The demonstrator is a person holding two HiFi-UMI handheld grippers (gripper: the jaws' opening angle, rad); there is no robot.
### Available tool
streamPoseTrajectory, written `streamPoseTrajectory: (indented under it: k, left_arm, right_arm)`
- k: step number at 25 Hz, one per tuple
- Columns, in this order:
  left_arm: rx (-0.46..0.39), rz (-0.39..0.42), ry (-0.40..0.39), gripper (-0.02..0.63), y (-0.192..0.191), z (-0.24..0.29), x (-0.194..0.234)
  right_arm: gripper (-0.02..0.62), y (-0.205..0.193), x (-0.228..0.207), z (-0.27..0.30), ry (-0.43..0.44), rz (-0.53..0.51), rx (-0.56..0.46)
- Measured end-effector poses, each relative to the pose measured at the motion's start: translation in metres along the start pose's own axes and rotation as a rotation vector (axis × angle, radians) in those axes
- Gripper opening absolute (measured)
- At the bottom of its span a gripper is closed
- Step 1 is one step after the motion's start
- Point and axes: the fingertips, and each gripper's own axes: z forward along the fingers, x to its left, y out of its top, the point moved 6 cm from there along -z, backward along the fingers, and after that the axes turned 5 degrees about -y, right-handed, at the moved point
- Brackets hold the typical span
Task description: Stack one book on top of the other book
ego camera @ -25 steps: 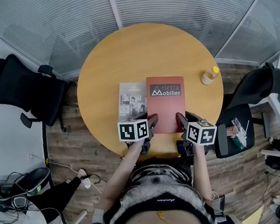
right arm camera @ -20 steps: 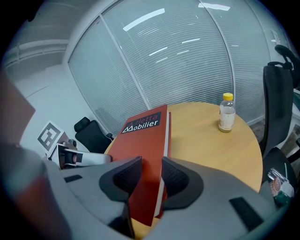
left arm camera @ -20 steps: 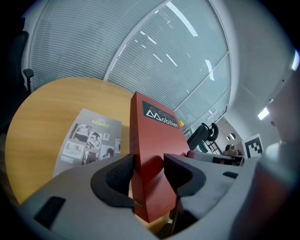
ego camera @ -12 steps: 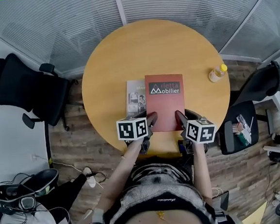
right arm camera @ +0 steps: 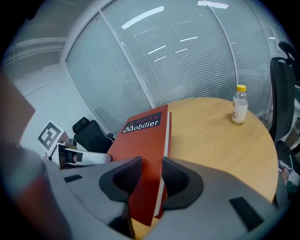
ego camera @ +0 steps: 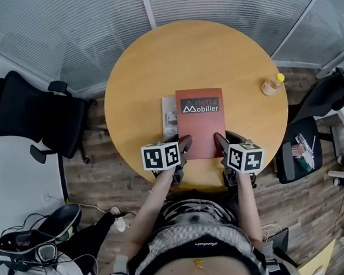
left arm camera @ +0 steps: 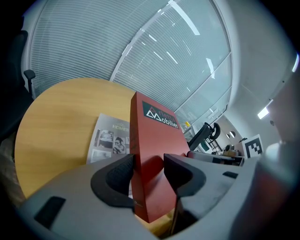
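A red book [ego camera: 201, 123] marked "Mobilier" is held at its two near corners above the round wooden table [ego camera: 147, 64]. My left gripper [ego camera: 183, 146] is shut on its near left corner and my right gripper [ego camera: 219, 142] on its near right corner. A thin grey book [ego camera: 169, 117] lies flat on the table; the red book covers most of it, so only a left strip shows. In the left gripper view, the red book [left arm camera: 152, 136] stands edge-on between the pads of the left gripper [left arm camera: 149, 168], with the grey book [left arm camera: 110, 139] beyond. The right gripper [right arm camera: 151, 176] clamps the red book [right arm camera: 145, 140].
A small bottle with a yellow cap [ego camera: 273, 85] stands at the table's right edge, also seen in the right gripper view as the bottle [right arm camera: 240, 104]. Black office chairs stand to the left [ego camera: 32, 113] and right [ego camera: 330, 96] of the table. Blinds cover the glass wall behind.
Both grippers have carried the red book to the left, over the grey book. Much less of the grey book shows now than a second ago.
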Motion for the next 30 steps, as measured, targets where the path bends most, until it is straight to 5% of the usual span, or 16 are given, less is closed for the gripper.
streamPoseTrajectory:
  k: [16,30]
  left_arm:
    - [0.0,-0.027,0.01,0.202,0.001,-0.042,0.054]
    - [0.024,-0.046,0.019,0.202,0.001,-0.035,0.081]
  right_arm:
    - [0.141,-0.01,0.061,0.031,0.006,-0.014,0.026]
    - [0.141,-0.016,0.065,0.058,0.006,-0.009,0.054]
